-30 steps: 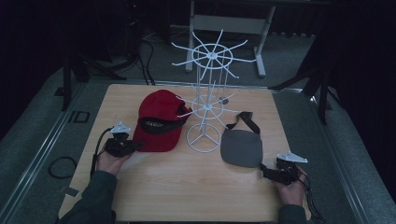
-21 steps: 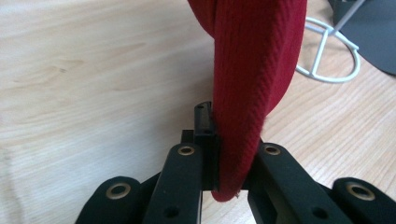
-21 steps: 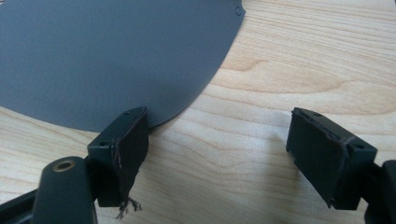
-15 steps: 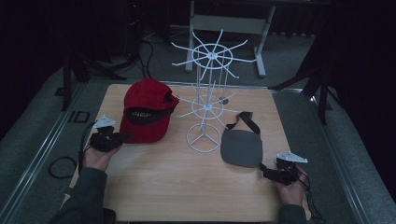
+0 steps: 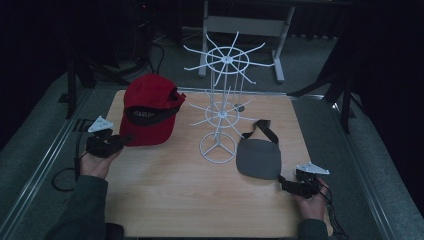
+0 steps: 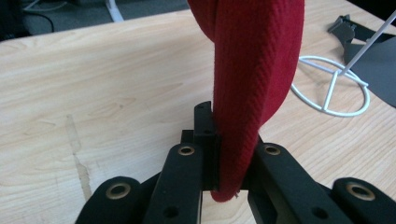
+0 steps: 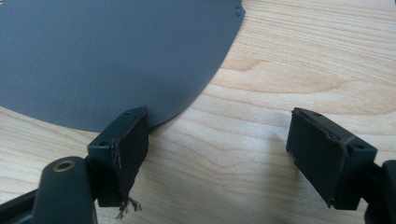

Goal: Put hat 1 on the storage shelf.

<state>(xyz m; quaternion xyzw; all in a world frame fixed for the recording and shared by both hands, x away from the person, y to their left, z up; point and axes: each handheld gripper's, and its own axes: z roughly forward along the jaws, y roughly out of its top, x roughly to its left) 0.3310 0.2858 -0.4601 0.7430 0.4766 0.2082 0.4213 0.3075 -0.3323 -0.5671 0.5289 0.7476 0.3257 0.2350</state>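
A red cap with a dark band is lifted off the wooden table at the left, tilted upright. My left gripper is shut on its brim; in the left gripper view the red brim is pinched between the black jaws of that gripper. A white wire rack stands in the middle of the table. Right of it lies a grey visor with a black strap. My right gripper rests by the visor's near edge, open; its jaws stand apart beside the grey brim.
The rack's round wire base lies close to the right of the held cap. Beyond the table are a metal stand and cables on the dark floor. Bare wood spreads across the table's near half.
The left hand has raised the red cap from the table and carried it left and upward, tilting it upright. The right hand and grey visor have stayed in place.
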